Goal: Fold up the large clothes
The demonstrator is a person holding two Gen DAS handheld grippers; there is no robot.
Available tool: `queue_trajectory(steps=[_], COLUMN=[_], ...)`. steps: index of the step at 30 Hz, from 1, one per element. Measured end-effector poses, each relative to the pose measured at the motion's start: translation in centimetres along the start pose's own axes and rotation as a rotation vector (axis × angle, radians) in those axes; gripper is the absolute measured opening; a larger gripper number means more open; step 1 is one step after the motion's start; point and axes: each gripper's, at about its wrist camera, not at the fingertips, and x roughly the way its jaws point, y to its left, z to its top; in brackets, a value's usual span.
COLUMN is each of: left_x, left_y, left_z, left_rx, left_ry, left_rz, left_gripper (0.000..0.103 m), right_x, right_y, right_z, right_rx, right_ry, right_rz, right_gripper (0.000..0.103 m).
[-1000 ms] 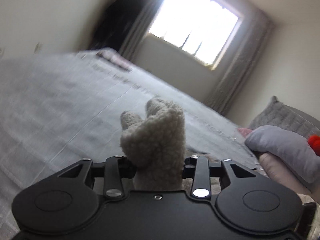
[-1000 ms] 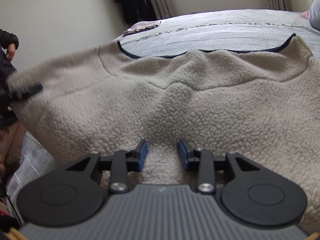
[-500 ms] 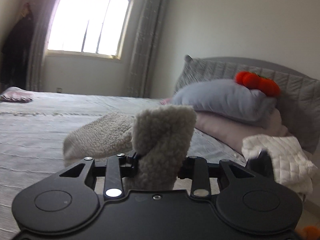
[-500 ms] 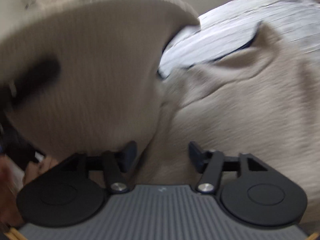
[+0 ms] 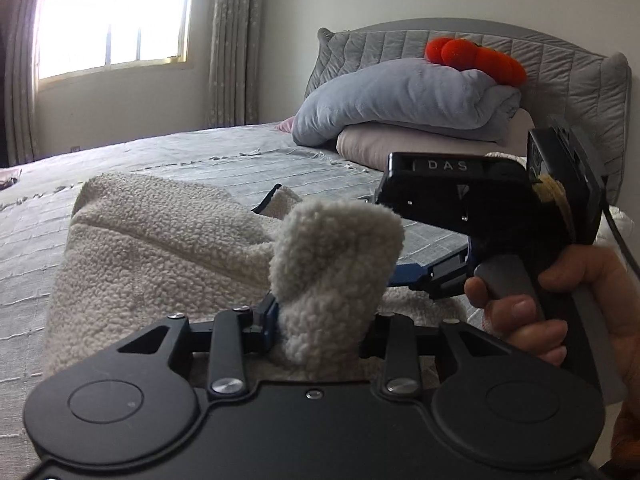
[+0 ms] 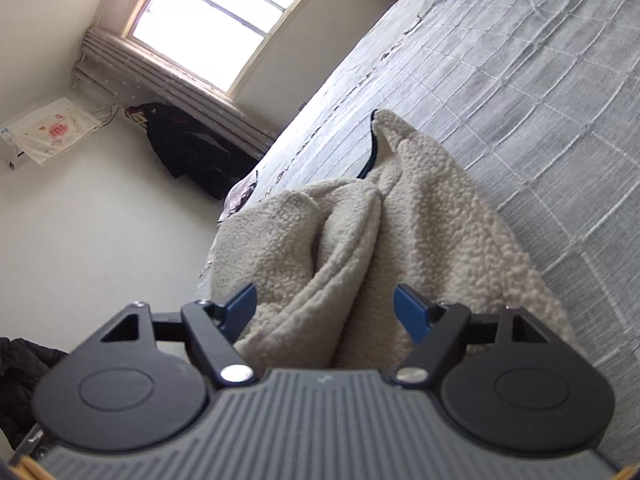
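A cream fleece garment (image 5: 160, 240) with a dark blue trim lies bunched and doubled over on the grey bed (image 5: 280, 164). My left gripper (image 5: 320, 316) is shut on a thick upright fold of it. In the right wrist view the same fleece (image 6: 420, 220) runs forward between the blue pads (image 6: 408, 308) of my right gripper (image 6: 325, 308). Its jaws are opening and stand wide, and the pads do not press on the cloth. In the left wrist view, that right gripper's blue finger (image 5: 408, 270) hovers just right of the held fold, with a hand (image 5: 580, 300) on its handle.
Stacked pillows (image 5: 400, 96) topped by an orange plush toy (image 5: 476, 58) lean on the quilted grey headboard (image 5: 560, 68). A bright window (image 6: 216, 28) with curtains is beyond the bed. Dark clothing (image 6: 188, 148) hangs by the wall. Bare bedspread (image 6: 540, 80) stretches past the garment.
The right gripper went from pinching the spread fleece to wide jaws, and the fleece is now folded over itself. The left gripper swung round towards the headboard, still holding its fold.
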Motion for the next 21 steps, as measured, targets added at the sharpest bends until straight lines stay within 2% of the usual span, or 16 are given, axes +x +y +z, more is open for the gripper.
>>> queue_trajectory(steps=[7, 8, 9, 12, 16, 18, 21], left_x=[-2.0, -2.3, -2.6, -3.7, -5.1, -6.0, -7.8], left_y=[-0.7, -0.8, -1.0, -0.8, -0.7, -0.3, 1.2], left_z=[0.5, 0.6, 0.8, 1.5, 2.1, 2.3, 2.2], left_rx=[0.065, 0.076, 0.08, 0.06, 0.063, 0.053, 0.025], left_ry=[-0.018, -0.025, -0.03, -0.023, -0.013, -0.01, -0.037], left_rz=[0.056, 0.063, 0.058, 0.004, -0.016, -0.019, -0.019], left_gripper=[0.041, 0.046, 0.058, 0.082, 0.086, 0.094, 0.094], right_x=[0.9, 0.9, 1.0, 1.3, 1.3, 1.1, 0.6], right_y=[1.0, 1.1, 1.2, 1.1, 0.9, 1.1, 1.6], right_z=[-0.7, -0.8, -0.8, -0.9, -1.1, -1.1, -1.1], right_rx=[0.003, 0.0, -0.003, -0.016, -0.032, -0.052, -0.095], right_ry=[0.01, 0.013, 0.016, 0.021, 0.027, 0.025, 0.021], right_rz=[0.036, 0.035, 0.031, -0.001, -0.045, -0.073, -0.111], right_gripper=[0.075, 0.075, 0.075, 0.076, 0.076, 0.076, 0.076])
